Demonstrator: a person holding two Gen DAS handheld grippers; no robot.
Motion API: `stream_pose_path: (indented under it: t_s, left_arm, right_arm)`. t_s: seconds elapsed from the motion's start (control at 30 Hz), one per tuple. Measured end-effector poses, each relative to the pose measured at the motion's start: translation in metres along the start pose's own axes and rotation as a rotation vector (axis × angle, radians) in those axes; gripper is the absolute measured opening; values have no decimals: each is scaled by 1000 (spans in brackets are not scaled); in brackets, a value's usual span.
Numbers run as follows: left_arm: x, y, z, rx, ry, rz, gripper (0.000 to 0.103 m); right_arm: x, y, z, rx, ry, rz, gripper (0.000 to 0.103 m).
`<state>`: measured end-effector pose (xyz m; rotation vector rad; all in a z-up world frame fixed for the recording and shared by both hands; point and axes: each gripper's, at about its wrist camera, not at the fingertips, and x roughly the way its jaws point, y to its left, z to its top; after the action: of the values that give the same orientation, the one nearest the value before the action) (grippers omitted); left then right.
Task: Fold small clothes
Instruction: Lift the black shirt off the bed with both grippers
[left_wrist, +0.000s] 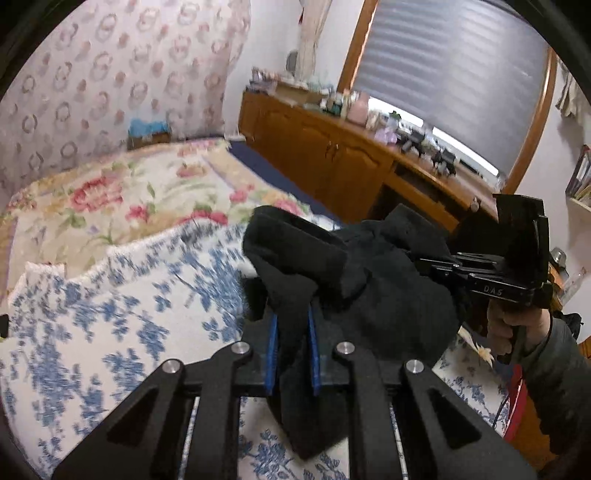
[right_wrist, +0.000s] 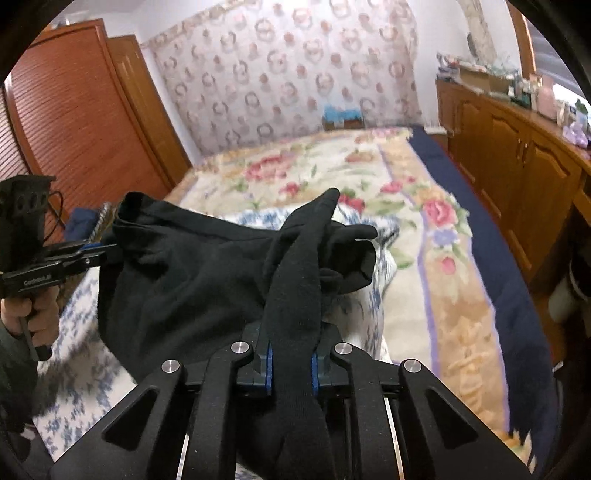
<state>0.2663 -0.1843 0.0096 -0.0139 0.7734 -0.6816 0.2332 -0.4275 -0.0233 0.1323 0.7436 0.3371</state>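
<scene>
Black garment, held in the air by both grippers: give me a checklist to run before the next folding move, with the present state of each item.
1. Left gripper shut on the black garment: ok, cloth is pinched between its blue pads.
2. Right gripper shut on the garment: ok, a bunched strip runs through its fingers.
3. Garment lifted off the blue floral cover: ok for the part in view; the lowest hem cannot be seen.
4. Garment spread flat between the grippers: not ok, it hangs bunched and twisted.
5. Which edges are gripped: cannot tell.
6. Bare stretch of bed to lay it on: ok.
</scene>
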Motion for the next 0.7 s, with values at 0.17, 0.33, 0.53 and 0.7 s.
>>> stream_pose_path:
  t_s: [0.17,0.33,0.53,0.7]
  left_arm:
    - [-40,11,5,-15,-81,18,12]
    - [-79,28,2,-33,-142,64,12]
    - [-130,53,-10,-63,-209,136,12]
    - [-153,71,-15,-85,-217,150,12]
  right_arm:
    - [-9,27,20,-53,-47,11,10]
    - [-7,61,43,-131,-63,30,10]
    - [4,117,74,-243,-77,74,10]
    - [10,151,86,-288,-74,91,10]
